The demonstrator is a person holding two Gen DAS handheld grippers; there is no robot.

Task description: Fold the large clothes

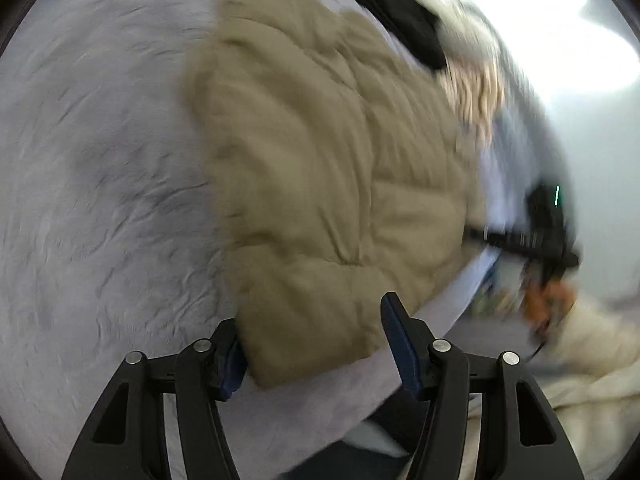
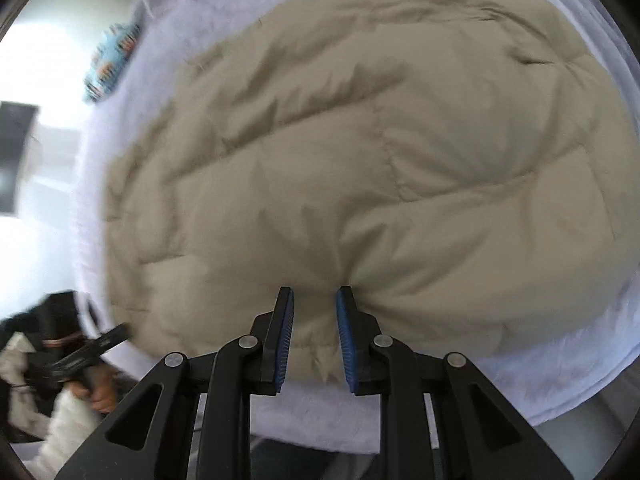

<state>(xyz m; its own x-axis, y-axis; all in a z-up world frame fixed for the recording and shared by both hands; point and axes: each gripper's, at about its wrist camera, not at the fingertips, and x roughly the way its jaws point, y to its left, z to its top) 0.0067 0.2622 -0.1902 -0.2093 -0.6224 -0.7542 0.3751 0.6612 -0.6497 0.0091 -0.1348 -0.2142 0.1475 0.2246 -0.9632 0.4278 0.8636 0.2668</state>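
Observation:
A tan quilted puffer jacket (image 1: 320, 168) lies spread on a pale lavender bedsheet (image 1: 100, 160). My left gripper (image 1: 316, 332) is wide open, its jaws on either side of the jacket's near corner without pinching it. In the right wrist view the jacket (image 2: 360, 160) fills most of the frame. My right gripper (image 2: 314, 312) is closed on a bunched fold of the jacket's near hem, and the fabric puckers between the blue pads (image 2: 344, 320). The right gripper also shows in the left wrist view (image 1: 536, 236), blurred, at the jacket's far edge.
A black garment (image 1: 392, 4) lies past the jacket near the bed's far edge. A patterned blue pillow (image 2: 112, 64) sits at the bed's left side. A cream fleece sleeve (image 1: 592, 352) and hand are at the right. The left gripper and hand (image 2: 80, 364) show at lower left.

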